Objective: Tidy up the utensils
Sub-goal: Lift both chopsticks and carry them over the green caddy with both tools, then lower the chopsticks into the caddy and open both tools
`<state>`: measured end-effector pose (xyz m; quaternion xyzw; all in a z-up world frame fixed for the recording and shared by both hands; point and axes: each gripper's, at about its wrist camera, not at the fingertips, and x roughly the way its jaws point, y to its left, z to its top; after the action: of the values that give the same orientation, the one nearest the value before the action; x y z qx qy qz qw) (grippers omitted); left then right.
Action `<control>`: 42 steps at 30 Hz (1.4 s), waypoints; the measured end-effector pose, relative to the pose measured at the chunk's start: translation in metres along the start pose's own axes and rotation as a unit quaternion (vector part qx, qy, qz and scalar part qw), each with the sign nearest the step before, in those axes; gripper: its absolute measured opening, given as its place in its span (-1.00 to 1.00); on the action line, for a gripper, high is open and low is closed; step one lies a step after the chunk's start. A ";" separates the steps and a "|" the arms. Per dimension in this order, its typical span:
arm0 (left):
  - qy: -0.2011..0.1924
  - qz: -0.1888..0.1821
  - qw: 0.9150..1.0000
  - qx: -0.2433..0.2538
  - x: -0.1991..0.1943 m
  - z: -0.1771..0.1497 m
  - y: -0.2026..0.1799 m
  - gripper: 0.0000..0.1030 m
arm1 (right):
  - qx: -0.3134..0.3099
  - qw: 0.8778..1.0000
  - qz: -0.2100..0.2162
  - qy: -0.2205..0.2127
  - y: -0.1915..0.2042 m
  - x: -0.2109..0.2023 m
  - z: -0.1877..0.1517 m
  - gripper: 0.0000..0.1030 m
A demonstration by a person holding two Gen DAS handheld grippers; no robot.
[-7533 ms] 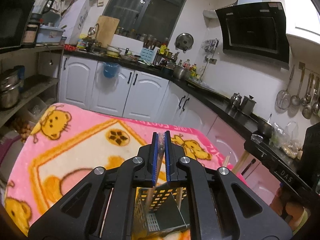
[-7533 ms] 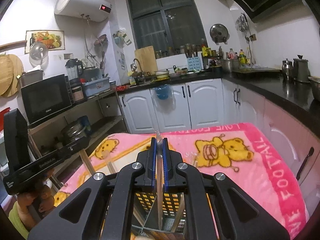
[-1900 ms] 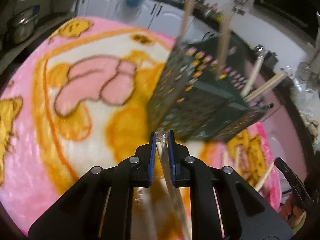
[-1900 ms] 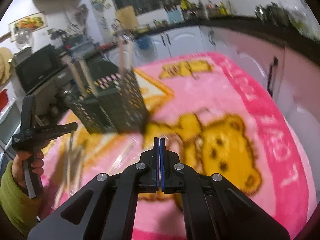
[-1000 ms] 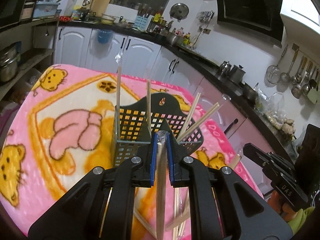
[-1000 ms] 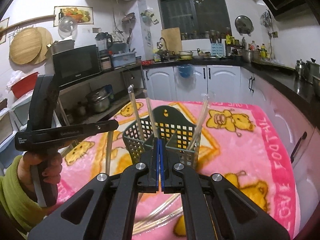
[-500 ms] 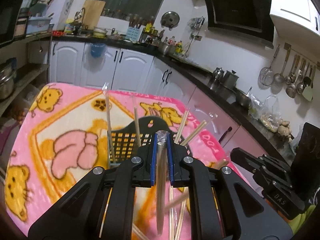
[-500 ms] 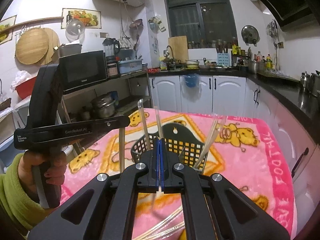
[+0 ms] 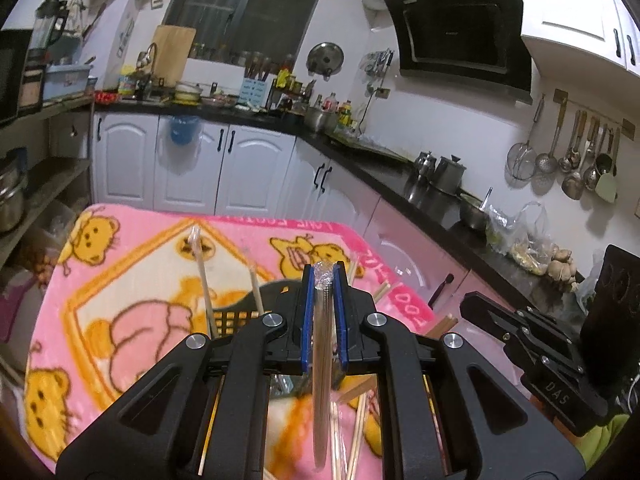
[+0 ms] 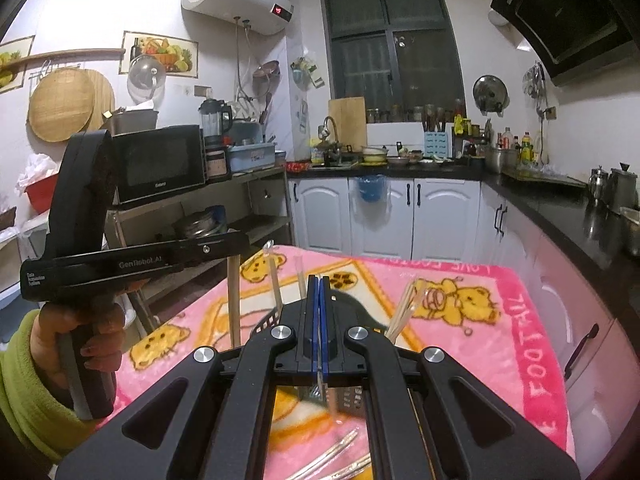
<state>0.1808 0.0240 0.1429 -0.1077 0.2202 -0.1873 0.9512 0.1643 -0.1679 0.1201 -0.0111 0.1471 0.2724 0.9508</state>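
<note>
Fingers of the left gripper [image 9: 324, 276] clamp a plastic-wrapped chopstick pair [image 9: 322, 360] above the black perforated utensil basket [image 9: 240, 312]; right gripper [image 10: 319, 280] pinches a thin clear wrapper [image 10: 325, 394]

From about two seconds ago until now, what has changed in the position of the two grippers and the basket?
Both grippers rose and tipped up from looking down at the blanket: the black basket now sits low, half hidden behind the left gripper and right gripper. The left one took hold of nothing new; its jaws stay shut on the plastic-wrapped chopsticks. The right jaws remain shut. Loose chopsticks still lie on the pink blanket.
</note>
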 end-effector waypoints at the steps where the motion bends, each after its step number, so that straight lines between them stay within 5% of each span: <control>1: -0.004 0.001 1.000 0.003 -0.001 0.003 -0.002 -0.89 | 0.000 1.000 0.000 -0.003 0.000 -0.001 0.002 -0.98; 25: -0.088 0.063 0.993 0.046 0.005 0.078 -0.011 -0.89 | -0.015 0.998 0.001 -0.064 -0.012 0.007 0.065 -0.98; 42: -0.076 0.112 0.990 0.035 0.048 0.062 0.020 -0.88 | 0.019 1.000 -0.007 -0.020 -0.029 0.050 0.051 -0.98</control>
<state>0.2551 0.0300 0.1734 -0.0628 0.1515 -0.0785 0.9833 0.2342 -0.1617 0.1531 0.0113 0.1327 0.2633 0.9555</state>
